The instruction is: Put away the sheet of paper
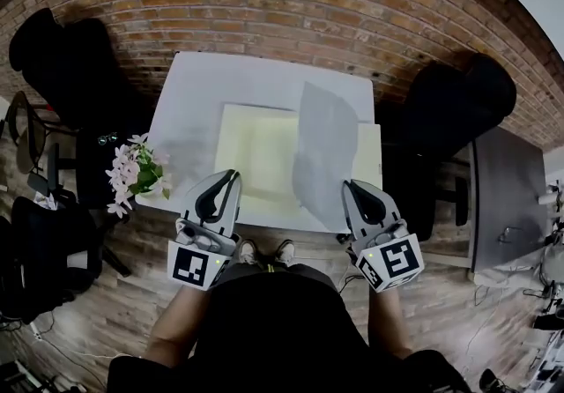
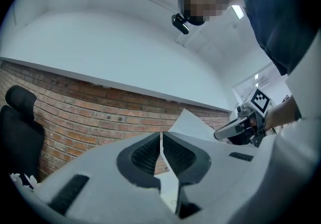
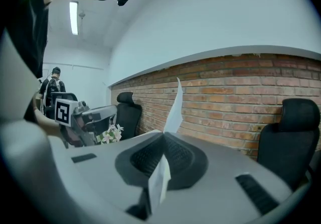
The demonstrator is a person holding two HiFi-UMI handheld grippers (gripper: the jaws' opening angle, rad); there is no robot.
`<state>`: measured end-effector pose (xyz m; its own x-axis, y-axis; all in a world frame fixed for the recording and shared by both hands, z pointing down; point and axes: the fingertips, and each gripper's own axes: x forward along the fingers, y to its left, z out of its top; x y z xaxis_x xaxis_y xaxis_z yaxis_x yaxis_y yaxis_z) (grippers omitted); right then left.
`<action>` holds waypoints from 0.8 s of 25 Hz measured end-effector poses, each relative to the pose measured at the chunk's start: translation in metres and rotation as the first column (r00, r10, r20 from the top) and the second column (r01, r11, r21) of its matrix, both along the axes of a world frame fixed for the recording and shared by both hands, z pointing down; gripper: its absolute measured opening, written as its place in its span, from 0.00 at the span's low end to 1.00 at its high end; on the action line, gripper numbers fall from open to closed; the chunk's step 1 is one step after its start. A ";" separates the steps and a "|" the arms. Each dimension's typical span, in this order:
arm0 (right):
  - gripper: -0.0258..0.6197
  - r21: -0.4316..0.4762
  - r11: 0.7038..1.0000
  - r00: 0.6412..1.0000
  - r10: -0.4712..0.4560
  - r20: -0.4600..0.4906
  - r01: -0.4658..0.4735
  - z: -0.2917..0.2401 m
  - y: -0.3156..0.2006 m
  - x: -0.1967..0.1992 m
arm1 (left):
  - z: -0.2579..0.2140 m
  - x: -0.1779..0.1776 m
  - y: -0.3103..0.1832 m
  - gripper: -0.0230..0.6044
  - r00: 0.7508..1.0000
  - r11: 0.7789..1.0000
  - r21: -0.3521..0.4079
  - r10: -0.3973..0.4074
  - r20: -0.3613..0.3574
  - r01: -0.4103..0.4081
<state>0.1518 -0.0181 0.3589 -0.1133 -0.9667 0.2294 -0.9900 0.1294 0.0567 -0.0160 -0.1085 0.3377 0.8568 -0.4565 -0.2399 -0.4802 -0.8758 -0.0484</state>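
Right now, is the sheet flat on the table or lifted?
Lifted: the sheet of paper sticks up off the table, pinched in the right gripper.

We are pinching the sheet of paper (image 3: 175, 105) between the closed jaws of our right gripper (image 3: 163, 136), and it is standing upright at center frame against the brick wall (image 3: 225, 92). At mid-left the left gripper (image 3: 113, 112) is hovering above pale flowers (image 3: 111, 134); a black chair (image 3: 288, 137) is sitting at far right
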 end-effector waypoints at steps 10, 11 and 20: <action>0.06 -0.125 0.992 1.000 -0.009 0.029 0.012 0.070 -0.028 0.038 | 0.027 -0.004 -0.004 0.10 0.995 0.996 -0.061 -0.053 0.079 0.058; 0.06 -0.145 0.989 1.000 -0.004 0.029 0.008 0.081 -0.031 0.042 | 0.026 -0.005 -0.004 0.10 0.995 0.996 -0.059 -0.058 0.080 0.063; 0.06 -0.293 0.955 0.998 0.055 0.012 -0.049 0.163 -0.040 0.077 | 0.032 -0.021 -0.004 0.10 0.985 0.988 -0.078 -0.121 0.123 0.131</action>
